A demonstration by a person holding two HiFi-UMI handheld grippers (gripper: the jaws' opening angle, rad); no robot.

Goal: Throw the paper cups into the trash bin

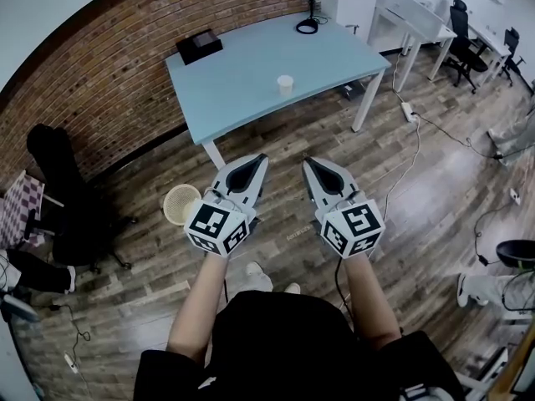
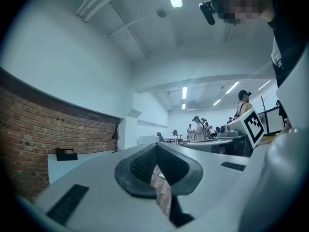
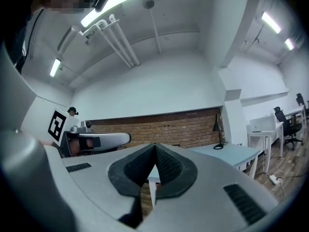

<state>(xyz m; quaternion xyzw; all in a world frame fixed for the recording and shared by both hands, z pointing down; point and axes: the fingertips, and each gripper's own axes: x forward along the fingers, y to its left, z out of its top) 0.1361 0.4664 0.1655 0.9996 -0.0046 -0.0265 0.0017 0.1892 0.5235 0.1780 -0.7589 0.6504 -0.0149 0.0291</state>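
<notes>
A white paper cup [image 1: 285, 83] stands upright near the front edge of the pale blue table [image 1: 251, 65]. A round cream mesh trash bin [image 1: 180, 203] sits on the wooden floor by the table's left leg. My left gripper [image 1: 262, 159] and right gripper [image 1: 307, 162] are held level side by side above the floor, well short of the table, tips pointing towards it. Both are shut with nothing between the pads. In the left gripper view the tips [image 2: 155, 145] meet; in the right gripper view the tips [image 3: 155, 146] meet too.
A black box [image 1: 199, 46] and a black desk lamp [image 1: 308, 7] stand on the table. Brick wall behind it. A black chair [image 1: 63, 199] stands left, a white desk [image 1: 414, 19] and office chairs [image 1: 465, 36] at the back right. Cables [image 1: 414, 140] trail over the floor.
</notes>
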